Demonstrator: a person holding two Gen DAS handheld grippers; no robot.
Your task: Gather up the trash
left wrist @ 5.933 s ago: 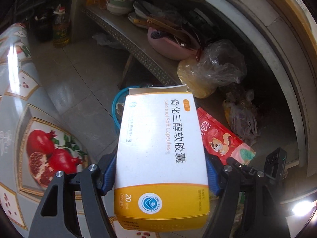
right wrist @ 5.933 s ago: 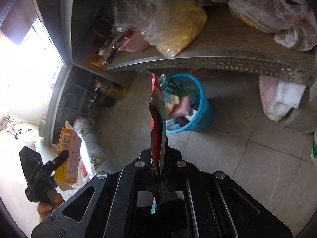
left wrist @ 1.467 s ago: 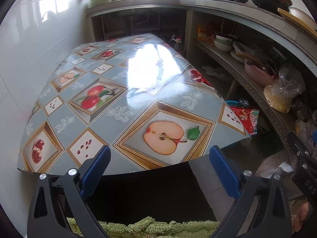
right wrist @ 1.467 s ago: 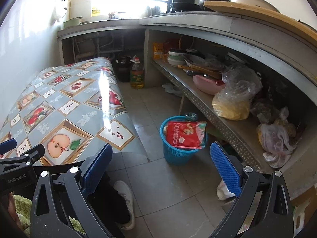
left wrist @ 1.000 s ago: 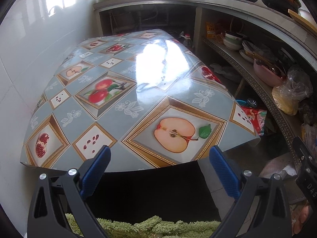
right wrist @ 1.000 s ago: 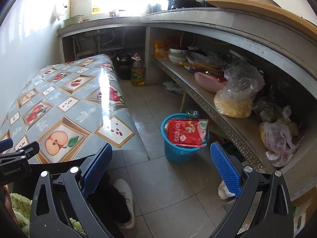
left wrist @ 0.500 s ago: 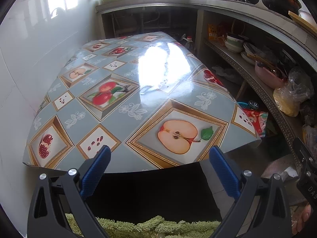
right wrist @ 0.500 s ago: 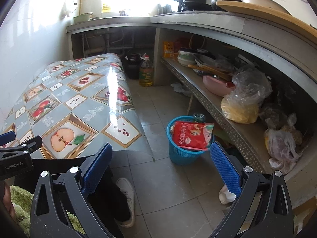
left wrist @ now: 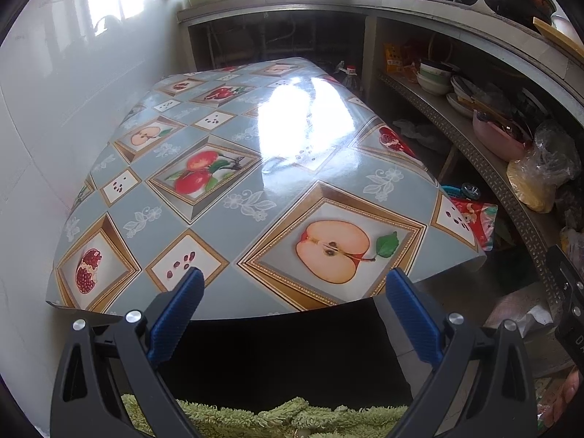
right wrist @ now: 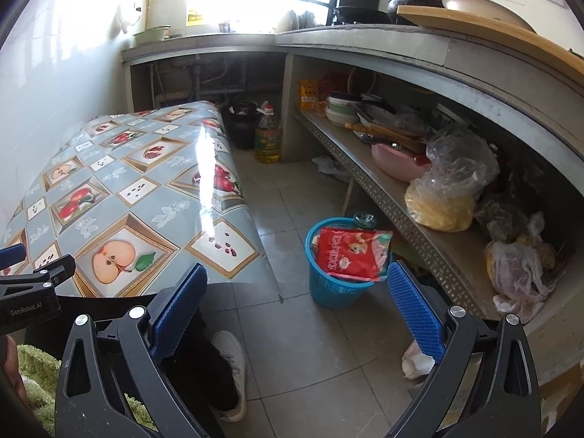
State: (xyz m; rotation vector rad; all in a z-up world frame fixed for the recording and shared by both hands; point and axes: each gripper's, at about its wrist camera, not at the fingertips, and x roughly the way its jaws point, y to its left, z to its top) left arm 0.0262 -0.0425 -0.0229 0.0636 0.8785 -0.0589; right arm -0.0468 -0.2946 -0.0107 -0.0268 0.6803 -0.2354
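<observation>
Blue plastic mesh forms the waste basket [right wrist: 330, 290] on the tiled floor [right wrist: 303, 346], between the tabletop [left wrist: 226, 168] with its fruit-print oilcloth and the metal shelf [right wrist: 401, 204]. On its rim we see a red snack bag [right wrist: 350, 253] lying flat, a bottle top poking up just behind. Our left gripper [left wrist: 294, 319] hangs spread wide and empty over the tabletop's near edge. Our right gripper [right wrist: 297, 315] is likewise released, its blue pads [right wrist: 414, 314] apart, well short of the basket.
</observation>
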